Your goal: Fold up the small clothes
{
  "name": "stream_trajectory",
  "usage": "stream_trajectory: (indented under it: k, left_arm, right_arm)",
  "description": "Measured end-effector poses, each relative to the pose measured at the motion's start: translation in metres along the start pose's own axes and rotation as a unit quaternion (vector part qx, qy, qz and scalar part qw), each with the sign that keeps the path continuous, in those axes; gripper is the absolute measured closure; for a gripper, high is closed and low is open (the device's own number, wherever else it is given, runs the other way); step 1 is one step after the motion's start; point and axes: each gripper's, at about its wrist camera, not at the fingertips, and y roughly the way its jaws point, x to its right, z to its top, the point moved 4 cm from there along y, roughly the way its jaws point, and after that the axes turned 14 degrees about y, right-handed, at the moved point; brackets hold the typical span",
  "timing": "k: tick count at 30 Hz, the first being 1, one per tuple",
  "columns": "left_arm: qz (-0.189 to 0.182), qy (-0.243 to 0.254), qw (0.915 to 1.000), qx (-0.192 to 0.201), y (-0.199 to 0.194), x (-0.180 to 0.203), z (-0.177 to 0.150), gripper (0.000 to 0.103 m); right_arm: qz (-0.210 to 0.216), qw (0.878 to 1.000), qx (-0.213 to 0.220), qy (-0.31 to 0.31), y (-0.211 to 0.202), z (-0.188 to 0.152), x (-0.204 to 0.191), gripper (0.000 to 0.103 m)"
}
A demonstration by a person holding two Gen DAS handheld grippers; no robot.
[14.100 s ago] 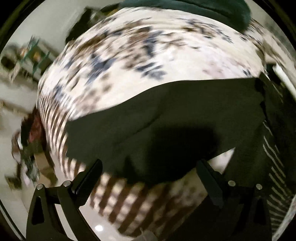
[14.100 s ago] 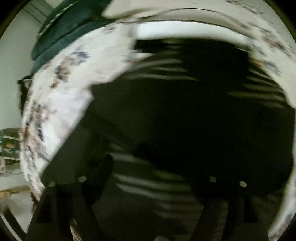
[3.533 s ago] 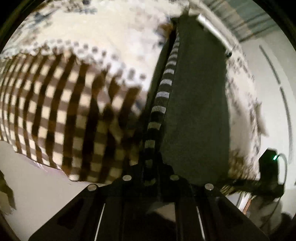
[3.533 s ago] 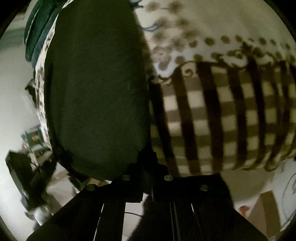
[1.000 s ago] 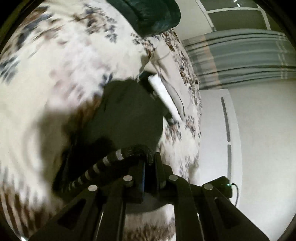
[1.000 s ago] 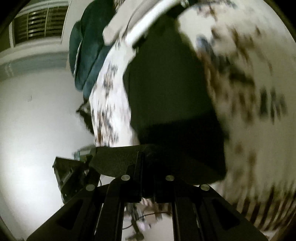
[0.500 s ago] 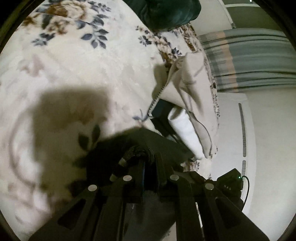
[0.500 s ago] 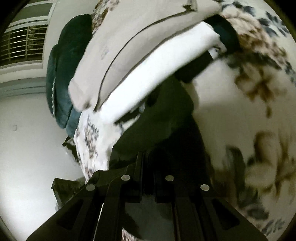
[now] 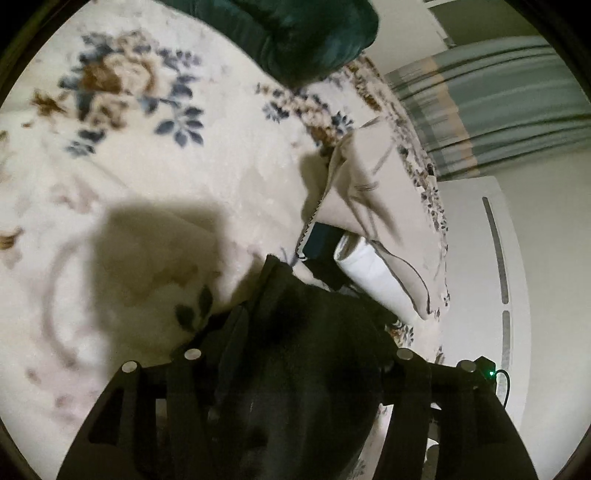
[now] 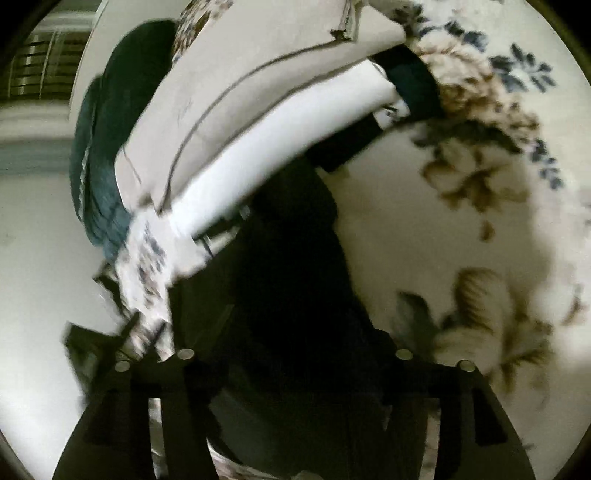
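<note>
Left gripper (image 9: 295, 339) spread wide over dark garment (image 9: 306, 369) on floral bedspread (image 9: 147, 177), gripping nothing. Right gripper (image 10: 291, 332) likewise agape above garment (image 10: 295, 295). Long axis ran away toward folded stack (image 10: 240, 147). Curtain (image 9: 498, 103) visible only from left. No legible writing.

In the left wrist view, the folded garment (image 9: 314, 332) lies on the bedspread (image 9: 166, 184) directly ahead of the left gripper (image 9: 295, 354), between its spread fingers. Beyond it and to the right sits a stack of folded clothes (image 9: 369, 221) — the garment's far edge reaches its foot. A cushion (image 9: 295, 33) lies farther back.

In the right wrist view, the same garment (image 10: 295, 277) lies between the parted fingers of the right gripper (image 10: 295, 354), the stack (image 10: 258, 129) behind it, up and to the left, and the cushion (image 10: 110, 147) beyond that at left.
</note>
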Motion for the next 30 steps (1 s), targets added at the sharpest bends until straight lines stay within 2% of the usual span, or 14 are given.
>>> stream_trajectory:
  k: [1, 4, 7, 10, 13, 16, 20, 22, 25, 30]
  left_arm:
    - [0.002, -0.001, 1.0, 0.004, -0.008, 0.001, -0.006, 0.049]
    - [0.011, -0.009, 0.9998, 0.011, -0.037, 0.004, -0.042, 0.049]
    - [0.029, -0.026, 0.9992, 0.005, -0.062, 0.005, -0.1, 0.048]
    - [0.027, -0.069, 0.9972, -0.01, -0.07, 0.003, -0.157, 0.045]
    - [0.01, -0.137, 0.9901, -0.028, -0.064, 0.0, -0.216, 0.045]
    - [-0.013, -0.194, 0.981, 0.002, -0.052, 0.006, -0.246, 0.045]
    - [-0.032, -0.235, 0.9705, 0.046, -0.014, 0.013, -0.257, 0.045]
    - [-0.041, -0.256, 0.9636, 0.066, 0.005, 0.012, -0.254, 0.045]
    - [-0.026, -0.274, 0.9564, 0.099, 0.028, 0.004, -0.242, 0.045]
    - [-0.009, -0.305, 0.9409, 0.148, 0.034, -0.003, -0.228, 0.044]
  right_arm:
    - [-0.011, 1.0, -0.004, -0.013, -0.003, -0.008, 0.004, 0.026]
    - [-0.029, 0.999, -0.019, -0.041, -0.01, -0.026, 0.016, 0.022]
    - [-0.039, 0.996, -0.042, -0.063, -0.013, -0.033, 0.031, 0.015]
    - [-0.042, 0.994, -0.068, -0.08, -0.009, -0.028, 0.04, 0.015]
    - [-0.031, 0.991, -0.096, -0.092, 0.003, -0.013, 0.041, 0.015]
    - [-0.017, 0.987, -0.123, -0.103, 0.024, 0.01, 0.036, 0.015]
    - [0.001, 0.98, -0.162, -0.118, 0.057, 0.035, 0.026, 0.014]
    - [0.01, 0.974, -0.184, -0.129, 0.075, 0.044, 0.02, 0.01]
    - [0.035, 0.967, -0.213, -0.136, 0.093, 0.05, 0.009, 0.003]
    - [0.065, 0.961, -0.233, -0.135, 0.107, 0.05, -0.007, 0.003]
